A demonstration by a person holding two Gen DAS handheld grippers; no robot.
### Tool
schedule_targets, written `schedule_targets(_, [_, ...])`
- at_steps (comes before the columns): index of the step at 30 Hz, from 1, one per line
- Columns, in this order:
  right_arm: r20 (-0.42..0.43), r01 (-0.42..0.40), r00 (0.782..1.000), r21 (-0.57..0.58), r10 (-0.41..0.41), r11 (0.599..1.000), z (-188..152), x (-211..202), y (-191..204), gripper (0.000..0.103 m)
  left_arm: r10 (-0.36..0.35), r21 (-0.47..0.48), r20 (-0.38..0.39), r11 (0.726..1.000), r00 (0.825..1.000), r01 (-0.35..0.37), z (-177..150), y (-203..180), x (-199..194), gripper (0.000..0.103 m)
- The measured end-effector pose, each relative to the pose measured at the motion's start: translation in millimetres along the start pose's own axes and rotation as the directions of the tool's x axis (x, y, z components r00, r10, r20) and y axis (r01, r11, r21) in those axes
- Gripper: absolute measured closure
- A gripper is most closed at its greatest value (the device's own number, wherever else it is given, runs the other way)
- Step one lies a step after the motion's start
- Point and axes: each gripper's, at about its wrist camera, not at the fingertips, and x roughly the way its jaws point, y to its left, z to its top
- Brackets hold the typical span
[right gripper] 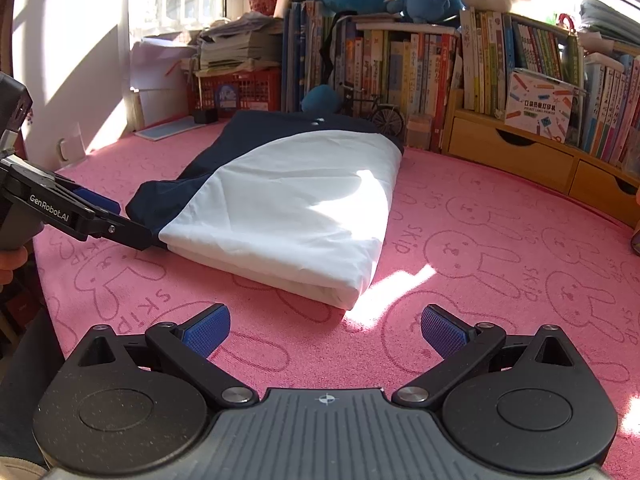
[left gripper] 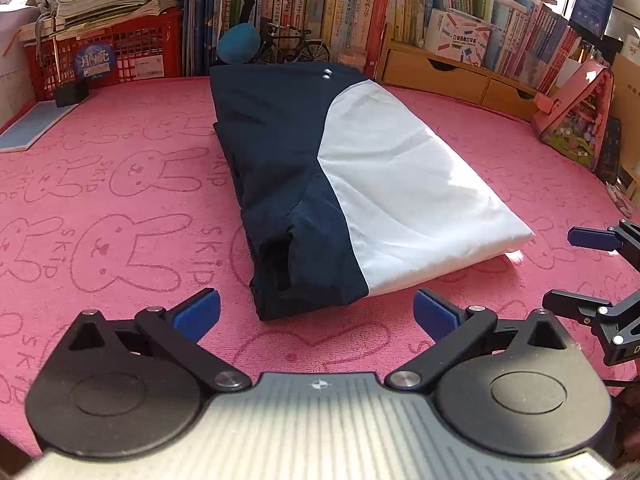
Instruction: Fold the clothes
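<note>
**Tongs lining up at the near end of the folded garment**

Both tongs are hanging spread wide and holding nothing: the left tongs (left gripper: 316, 314) just short of the garment's (left gripper: 360, 184) navy end, the right tongs (right gripper: 326, 330) just short of its white corner. For a clean fold, each should pinch all layers evenly. The garment is lying on a pink bunny-print cloth (right gripper: 500, 260) covering the desk, bookshelves (right gripper: 420, 64) standing behind it.
</note>
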Motion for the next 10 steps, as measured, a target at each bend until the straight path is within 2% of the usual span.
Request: schedule_targets(10, [-0.014, -0.005, 1.0, 0.029, 0.006, 1.0, -2.9, 4.8, -5.1, 0.0, 0.006, 0.04, 0.017, 0.999, 1.0, -0.006, -1.7, -3.8, 1.9, 0.0])
